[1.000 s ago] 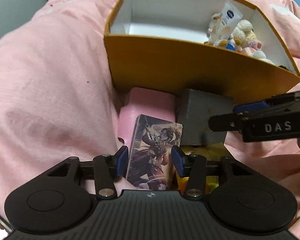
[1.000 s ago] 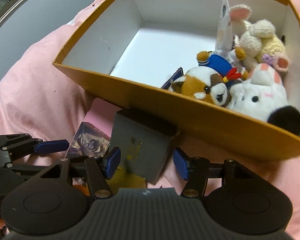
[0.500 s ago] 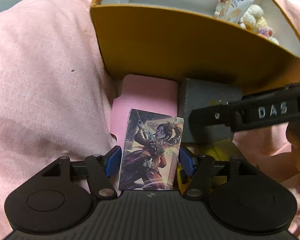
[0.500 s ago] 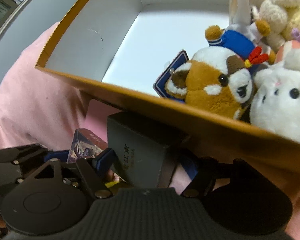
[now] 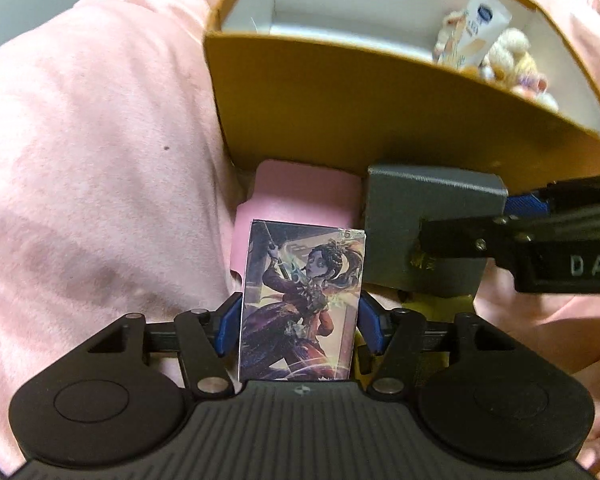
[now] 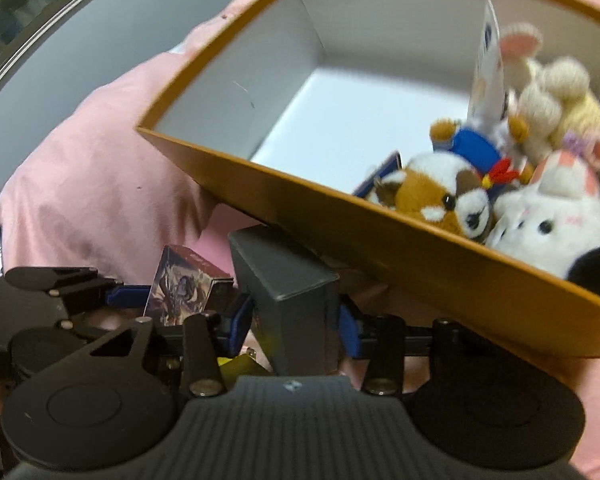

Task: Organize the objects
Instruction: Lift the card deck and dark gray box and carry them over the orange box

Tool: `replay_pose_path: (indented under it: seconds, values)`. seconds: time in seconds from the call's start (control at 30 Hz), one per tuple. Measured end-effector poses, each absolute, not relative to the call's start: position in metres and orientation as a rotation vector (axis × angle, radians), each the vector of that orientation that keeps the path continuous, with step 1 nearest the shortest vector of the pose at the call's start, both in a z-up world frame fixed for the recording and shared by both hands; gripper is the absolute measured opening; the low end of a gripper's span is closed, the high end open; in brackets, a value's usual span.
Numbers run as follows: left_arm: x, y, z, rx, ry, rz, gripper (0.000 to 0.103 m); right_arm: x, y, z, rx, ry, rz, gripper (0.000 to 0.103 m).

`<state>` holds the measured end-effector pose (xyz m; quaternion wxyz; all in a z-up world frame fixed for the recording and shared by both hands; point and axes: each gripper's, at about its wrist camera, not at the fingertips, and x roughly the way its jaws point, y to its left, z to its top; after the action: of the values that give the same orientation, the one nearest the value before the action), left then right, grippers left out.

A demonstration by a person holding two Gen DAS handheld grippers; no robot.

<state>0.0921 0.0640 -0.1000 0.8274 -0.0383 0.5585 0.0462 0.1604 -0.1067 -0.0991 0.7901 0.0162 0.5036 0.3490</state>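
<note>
Sitting on the pink bedding point(image 5: 100, 160), just in front of the orange box point(image 5: 360, 112), are the items being sorted. Going left to right:

Left gripper point(image 5: 298, 322): its jaws are closing on the card box point(image 5: 302, 300), blue pads touching both long sides near the lower half. The card box is standing upright, printed face toward the camera, just in front of a pink case point(image 5: 300, 200). Judging it light, stiff cardboard with a glossy wrap, so probably slippery; a side-to-side pinch across the narrow width looks right, but squeezing hard is likely denting the walls.

Right gripper point(image 6: 296, 320): its jaws are pinching the grey box point(image 6: 288, 300) across its flat sides, low on the body. The grey box is standing just right of the card box, its top edge tucked beneath the orange box's near wall. Judging it rigid matte cardboard, better friction, weight unknown. Something yellow point(image 6: 240, 364) is lying under it; cannot identify.

Orange box interior: plush toys point(image 6: 500, 184) and a white tube point(image 5: 480, 28) are crowding the right end; the left end is showing bare white floor, the likely place for both boxes.
</note>
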Motion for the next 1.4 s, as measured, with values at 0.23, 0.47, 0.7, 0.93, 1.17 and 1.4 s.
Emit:
replay_pose_path:
  seconds: [0.23, 0.47, 0.7, 0.93, 1.17, 1.4]
  values:
    - [0.074, 0.068, -0.071, -0.152, 1.093, 0.089, 0.068, 0.144, -0.125, -0.070, 0.064, 0.984, 0.798, 0.039]
    - [0.073, 0.062, -0.037, -0.174, 0.987, 0.054, 0.068, 0.131, -0.131, -0.033, 0.064, 0.878, 0.814, 0.036]
    - [0.076, 0.046, 0.006, -0.143, 0.873, 0.007, 0.068, 0.132, -0.143, 0.004, 0.095, 0.792, 0.819, 0.035]
    - [0.100, 0.040, 0.038, -0.124, 0.795, -0.043, 0.068, 0.148, -0.152, 0.036, 0.116, 0.667, 0.784, 0.035]
    - [0.158, 0.044, 0.036, -0.130, 0.840, -0.102, 0.068, 0.194, -0.151, 0.033, 0.187, 0.667, 0.697, 0.035]
    - [0.213, 0.050, 0.002, -0.103, 0.988, -0.090, 0.068, 0.240, -0.153, 0.000, 0.334, 0.771, 0.699, 0.035]
